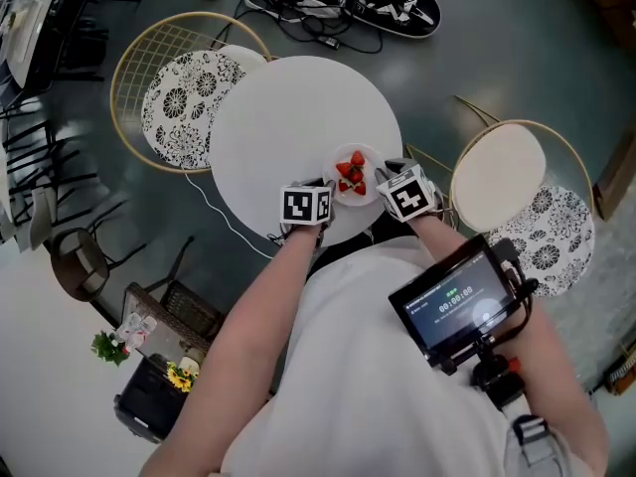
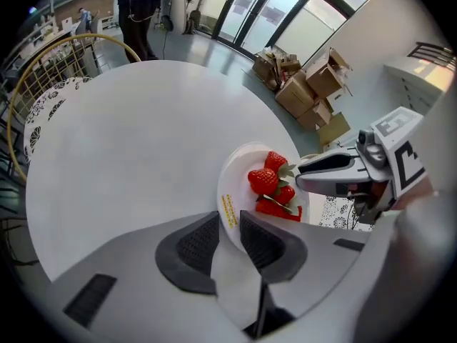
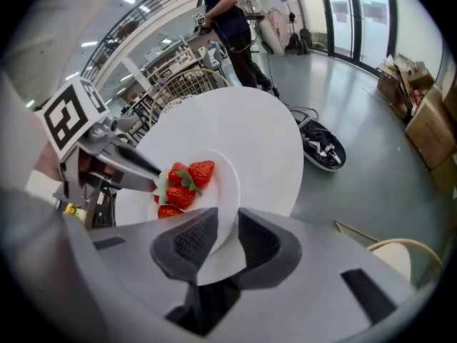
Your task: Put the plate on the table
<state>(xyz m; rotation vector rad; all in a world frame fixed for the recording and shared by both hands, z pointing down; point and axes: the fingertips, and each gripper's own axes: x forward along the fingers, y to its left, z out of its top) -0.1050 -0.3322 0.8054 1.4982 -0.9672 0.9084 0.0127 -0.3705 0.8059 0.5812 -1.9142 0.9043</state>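
The plate (image 2: 234, 186), small, round and white, is carrying a few red strawberries (image 2: 272, 189) with green caps. The left gripper (image 2: 230, 229) is clamping one side of its rim and the right gripper (image 3: 227, 233) the opposite side. It is sitting between them at the table's (image 2: 128, 141) edge.

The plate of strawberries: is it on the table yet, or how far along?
Done: the plate with strawberries is over the near edge of the round white table. In hand: the left gripper and right gripper each pinch its rim on opposite sides. Left: set it down flat (I can't tell if it touches yet) and let go.
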